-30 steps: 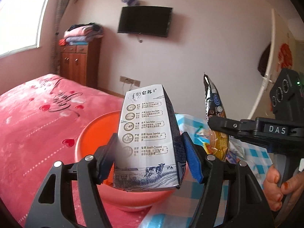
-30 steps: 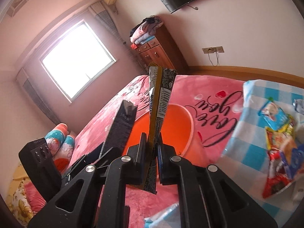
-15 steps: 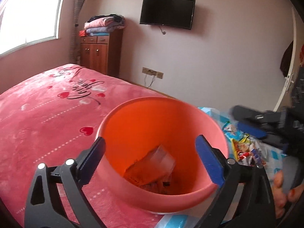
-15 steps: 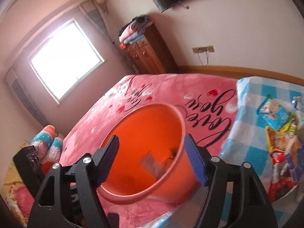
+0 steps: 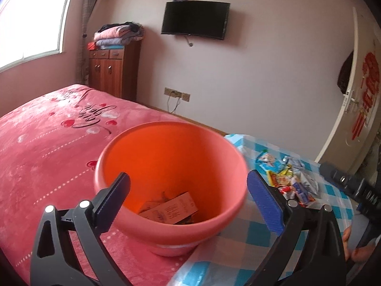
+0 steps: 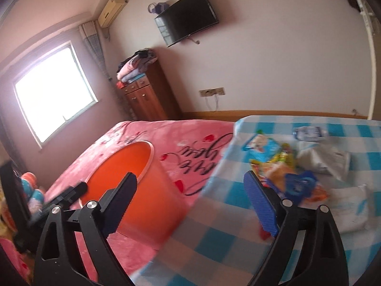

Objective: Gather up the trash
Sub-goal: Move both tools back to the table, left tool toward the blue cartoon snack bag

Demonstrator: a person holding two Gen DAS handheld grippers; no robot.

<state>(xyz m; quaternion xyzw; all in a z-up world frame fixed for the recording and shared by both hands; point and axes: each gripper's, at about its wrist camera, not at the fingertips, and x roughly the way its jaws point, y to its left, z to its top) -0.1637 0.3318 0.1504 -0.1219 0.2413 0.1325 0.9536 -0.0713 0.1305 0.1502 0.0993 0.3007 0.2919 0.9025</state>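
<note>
An orange bucket stands on the pink bed, with a carton and other trash lying in its bottom. My left gripper is open and empty just above the bucket's near rim. The bucket also shows in the right wrist view. My right gripper is open and empty, between the bucket and a pile of snack wrappers on the blue checked cloth. The wrappers also show in the left wrist view.
The pink bedspread stretches to the left. A wooden cabinet with folded blankets stands by the far wall under a window. A TV hangs on the wall. A white door is at the right.
My left gripper opened and the milk carton dropped into the bucket. My right gripper opened, its snack wrapper dropped into the bucket, and it swung right toward the checked cloth.
</note>
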